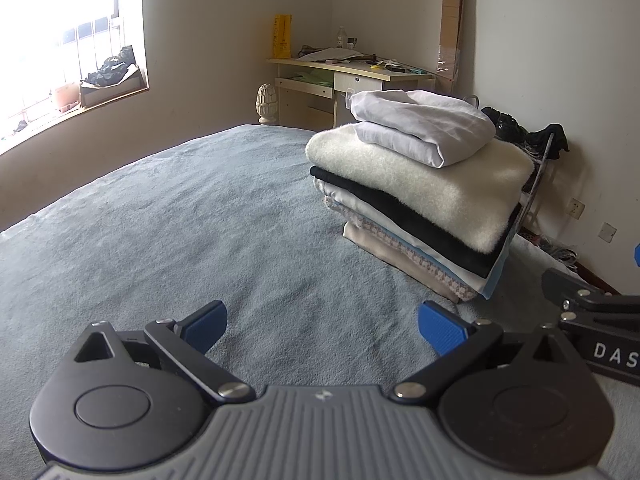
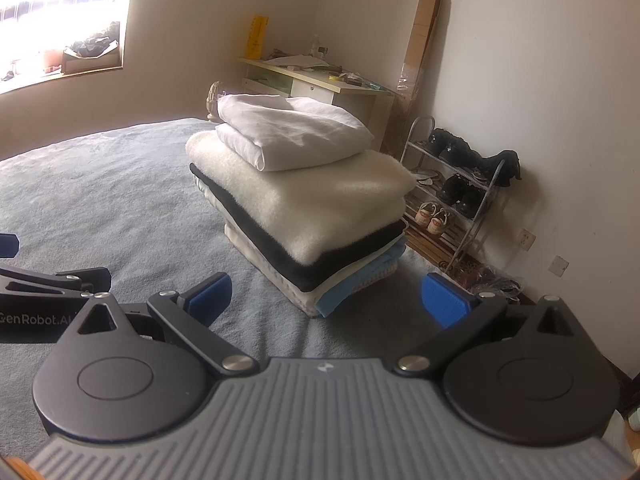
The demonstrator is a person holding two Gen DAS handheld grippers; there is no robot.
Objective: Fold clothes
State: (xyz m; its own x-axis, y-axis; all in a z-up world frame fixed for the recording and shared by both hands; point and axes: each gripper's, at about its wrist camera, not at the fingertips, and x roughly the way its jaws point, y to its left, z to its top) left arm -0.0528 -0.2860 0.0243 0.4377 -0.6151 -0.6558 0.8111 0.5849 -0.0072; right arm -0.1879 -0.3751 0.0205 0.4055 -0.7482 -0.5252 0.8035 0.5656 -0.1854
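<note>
Your left gripper (image 1: 322,328) hangs low over the grey-blue bed cover (image 1: 168,216), jaws spread wide, nothing between them. Your right gripper (image 2: 326,298) sits just beside it, jaws also wide apart and empty. The stack of folded clothes (image 2: 304,200) rests on the bed ahead, near its far right edge: white folded garment (image 2: 292,136) on top, cream fleece (image 2: 320,204) under it, then a black layer (image 2: 320,260), pale and light blue pieces at the bottom. Neither gripper touches the stack. Behind stand a cluttered desk (image 2: 320,80), and a shoe rack (image 2: 452,196) by the wall.
</note>
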